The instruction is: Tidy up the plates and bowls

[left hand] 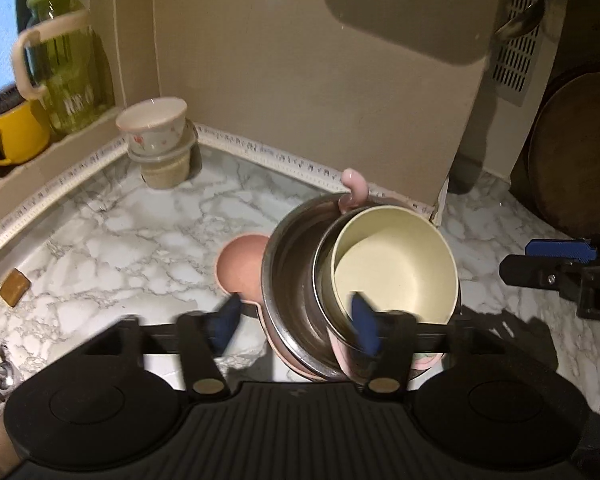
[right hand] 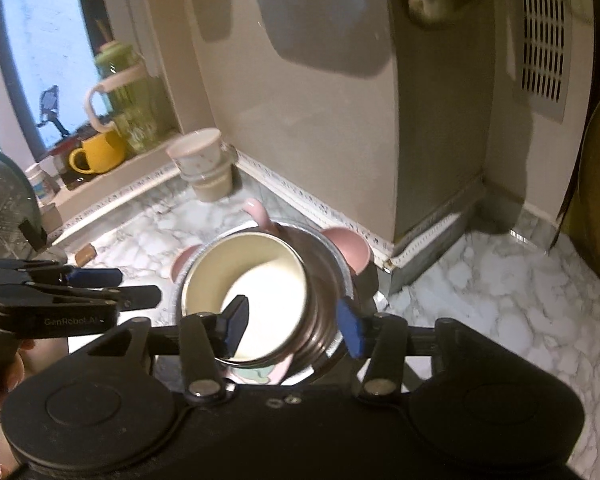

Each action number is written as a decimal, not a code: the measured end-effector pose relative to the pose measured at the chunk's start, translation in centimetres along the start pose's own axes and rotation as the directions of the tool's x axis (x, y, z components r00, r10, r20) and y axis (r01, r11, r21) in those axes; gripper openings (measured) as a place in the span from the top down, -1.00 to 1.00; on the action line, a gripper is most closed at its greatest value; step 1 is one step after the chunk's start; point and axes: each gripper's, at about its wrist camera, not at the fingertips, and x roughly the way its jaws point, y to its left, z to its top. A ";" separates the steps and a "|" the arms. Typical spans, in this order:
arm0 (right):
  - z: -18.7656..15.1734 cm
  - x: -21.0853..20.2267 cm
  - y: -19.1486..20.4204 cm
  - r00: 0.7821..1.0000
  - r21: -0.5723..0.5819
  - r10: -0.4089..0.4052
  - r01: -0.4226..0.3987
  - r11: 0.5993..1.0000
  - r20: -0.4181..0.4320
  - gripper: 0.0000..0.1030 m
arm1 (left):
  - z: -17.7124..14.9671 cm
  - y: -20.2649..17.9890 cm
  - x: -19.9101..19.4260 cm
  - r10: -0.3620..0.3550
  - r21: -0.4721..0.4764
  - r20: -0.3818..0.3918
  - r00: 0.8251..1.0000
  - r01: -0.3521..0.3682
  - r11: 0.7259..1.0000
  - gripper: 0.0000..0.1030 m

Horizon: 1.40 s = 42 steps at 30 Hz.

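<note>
The white marble-patterned countertop (left hand: pixel 112 240) carries all items and meets a beige wall panel (left hand: pixel 300 120) at the rear. A round brown wooden board (left hand: pixel 576 152) leans at the far right.

The main stack stands near the wall. Its base is a pink plastic plate with round ear-shaped lobes (left hand: pixel 240 264). On it sits a wide stainless-steel bowl (left hand: pixel 292 280), with a cream-coloured round bowl (left hand: pixel 396 268) nested inside, tilted and offset toward one side of the steel rim. A pink curved handle (left hand: pixel 354 188) rises behind the stack.

The left gripper (left hand: pixel 296 324) has its jaws spread; one blue pad lies over the pink plate, the other over the cream bowl's near rim, neither pressing. The right gripper (right hand: pixel 294 326) is likewise spread, one pad over the cream bowl's interior, the other at the steel bowl's outer wall; contact cannot be confirmed.

In the corner stands a second stack: a white floral-print bowl (left hand: pixel 152 128) on top of a beige ribbed cup (left hand: pixel 166 170). On the window ledge are a green-lidded glass jug (left hand: pixel 56 56) and a yellow ceramic mug (left hand: pixel 16 134). A small brown block (left hand: pixel 15 286) lies at the counter's left edge.
</note>
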 end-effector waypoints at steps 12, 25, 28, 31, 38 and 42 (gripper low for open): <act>-2.5 -3.7 2.8 0.991 -0.074 0.015 -0.005 0.997 0.135 -0.32 | -1.6 -1.6 -3.6 -0.014 0.037 0.068 0.998 0.012 0.999 -0.29; -5.0 -6.4 3.0 0.978 -0.051 0.029 -0.019 0.999 0.206 -0.87 | -3.7 -2.7 -6.5 -0.036 0.045 0.144 0.989 0.030 0.999 -0.62; -5.4 -7.1 2.9 0.971 -0.047 0.030 -0.020 0.999 0.239 -0.97 | -3.9 -3.1 -6.7 -0.037 0.049 0.156 0.987 0.030 0.998 -0.96; -5.7 -7.6 2.8 0.967 -0.039 0.012 -0.002 0.999 0.255 -0.99 | -4.2 -3.4 -7.2 -0.034 0.043 0.178 0.983 0.027 0.999 -0.99; -6.4 -8.3 2.7 0.962 -0.027 -0.012 0.020 0.999 0.274 -0.99 | -4.8 -3.8 -7.7 -0.056 0.026 0.163 0.985 0.053 0.998 -0.99; -6.7 -8.6 2.6 0.962 -0.010 -0.019 0.022 1.000 0.274 -0.99 | -5.1 -4.0 -8.1 -0.057 0.033 0.167 0.984 0.053 0.998 -0.99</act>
